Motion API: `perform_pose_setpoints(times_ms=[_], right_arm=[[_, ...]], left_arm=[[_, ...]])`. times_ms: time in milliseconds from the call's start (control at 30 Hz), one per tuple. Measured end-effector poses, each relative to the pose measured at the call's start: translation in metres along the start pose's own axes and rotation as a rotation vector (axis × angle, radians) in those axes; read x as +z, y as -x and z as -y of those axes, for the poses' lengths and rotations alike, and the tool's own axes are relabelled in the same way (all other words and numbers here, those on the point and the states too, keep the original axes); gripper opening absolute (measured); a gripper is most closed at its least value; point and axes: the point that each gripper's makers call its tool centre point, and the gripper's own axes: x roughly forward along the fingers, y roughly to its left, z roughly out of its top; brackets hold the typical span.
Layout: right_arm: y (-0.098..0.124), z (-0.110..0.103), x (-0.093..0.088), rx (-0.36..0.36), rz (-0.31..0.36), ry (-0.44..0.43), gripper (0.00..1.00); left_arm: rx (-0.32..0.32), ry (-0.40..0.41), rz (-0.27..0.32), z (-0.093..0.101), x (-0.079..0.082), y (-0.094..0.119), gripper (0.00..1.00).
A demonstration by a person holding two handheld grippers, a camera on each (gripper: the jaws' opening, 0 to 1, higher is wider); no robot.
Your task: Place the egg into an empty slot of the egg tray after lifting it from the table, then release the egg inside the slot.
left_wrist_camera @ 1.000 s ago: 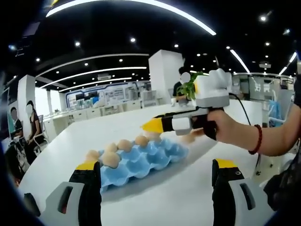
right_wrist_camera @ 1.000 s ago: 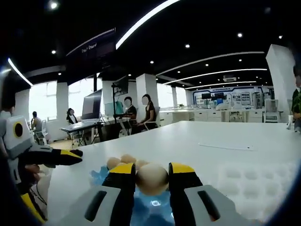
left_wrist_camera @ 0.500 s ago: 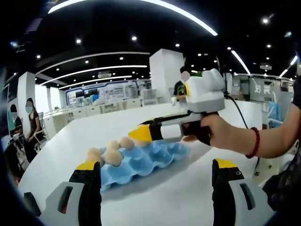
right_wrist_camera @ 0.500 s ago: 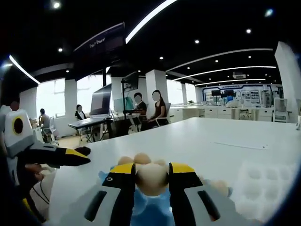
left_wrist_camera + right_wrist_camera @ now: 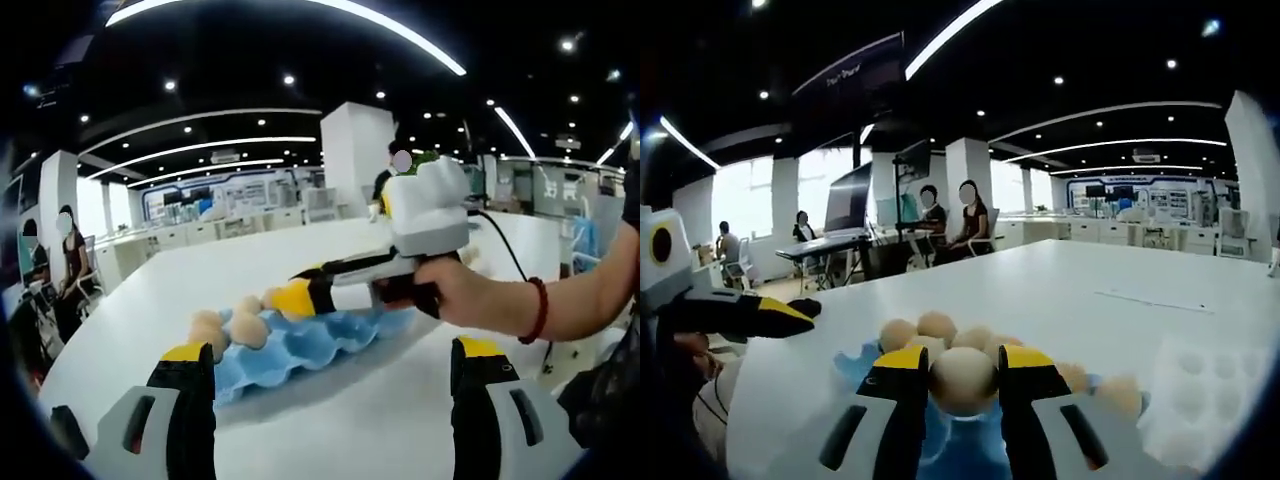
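Right gripper [image 5: 963, 372] is carrying the egg [image 5: 962, 380] clamped between its jaws and has moved further in over the blue egg tray [image 5: 300, 345] than a second ago, now reaching toward the tray's filled end, so placement looks close and release is not yet done. Left gripper [image 5: 335, 375] is hovering near the tray's front edge above the tabletop [image 5: 400, 420], jaws apart, holding nothing. Which slot sits under the egg is hidden by the jaws. A pale tray [image 5: 1215, 395] beside the blue one is cut off.

Blue tray [image 5: 300, 350], tan eggs [image 5: 248, 330], white worktop [image 5: 380, 420]. Tongs [image 5: 962, 372] black with yellow tips. Red bracelet [image 5: 540, 310] at frame right. White tray [image 5: 1210, 395] lower right.
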Motion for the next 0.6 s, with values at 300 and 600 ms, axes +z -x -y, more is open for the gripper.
perform_pose_setpoints(times_ms=[300,600], right_arm=[[-0.007,0.000,-0.010,-0.031,-0.018,0.013,0.29],[-0.013,0.000,-0.019,-0.045,-0.049,-0.004,0.29]], left_arm=[[0.007,0.006,0.000,-0.010,-0.003,0.001,1.00],[0.009,0.007,-0.004,-0.016,-0.006,0.002,1.00]])
